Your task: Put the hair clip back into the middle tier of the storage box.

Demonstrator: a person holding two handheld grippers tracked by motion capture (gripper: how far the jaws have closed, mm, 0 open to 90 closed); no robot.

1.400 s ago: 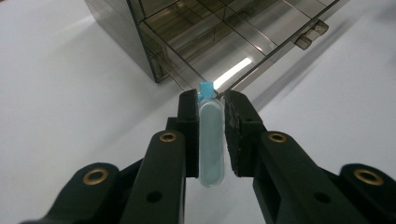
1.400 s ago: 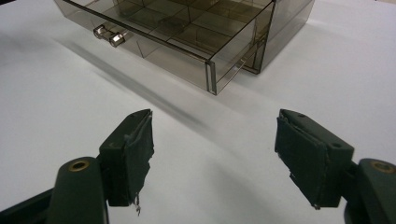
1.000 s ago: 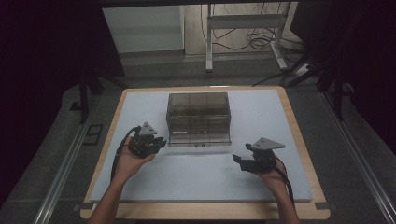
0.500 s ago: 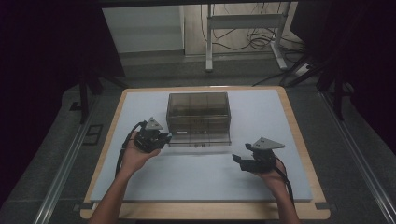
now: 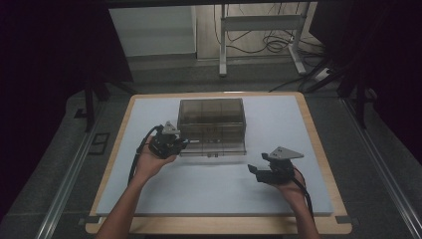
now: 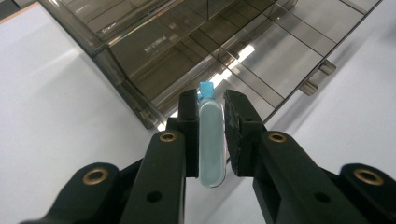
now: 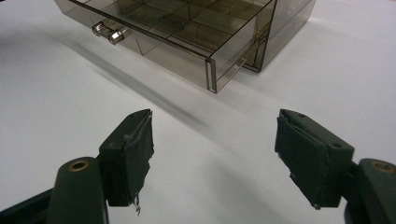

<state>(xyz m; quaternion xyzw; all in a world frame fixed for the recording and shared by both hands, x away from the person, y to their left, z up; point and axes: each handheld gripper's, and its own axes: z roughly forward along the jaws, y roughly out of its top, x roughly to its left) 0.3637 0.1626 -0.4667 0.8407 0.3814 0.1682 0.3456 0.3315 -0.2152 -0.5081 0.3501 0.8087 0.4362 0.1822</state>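
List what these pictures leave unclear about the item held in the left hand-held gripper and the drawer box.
- Held item: left gripper view shows a pale oblong piece with a blue tip; the jaws cover its sides, so what it is stays unknown. In the high view it is too small.
- Drawer box: the tinted walls and glare obscure its compartments, so any contents are uncertain.
- Right hand-held gripper: open, holding nothing; its own view crops the box's far side.

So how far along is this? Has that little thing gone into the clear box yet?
Seemingly midway. Done: the smoky clear box's drawer is already pulled out, and the left gripper is shut on a small pale capsule-like item with a blue tip. In hand: it hovers at the drawer's edge. Left: probably dropping the item into a compartment and closing the drawer. The right gripper waits open over the white mat.
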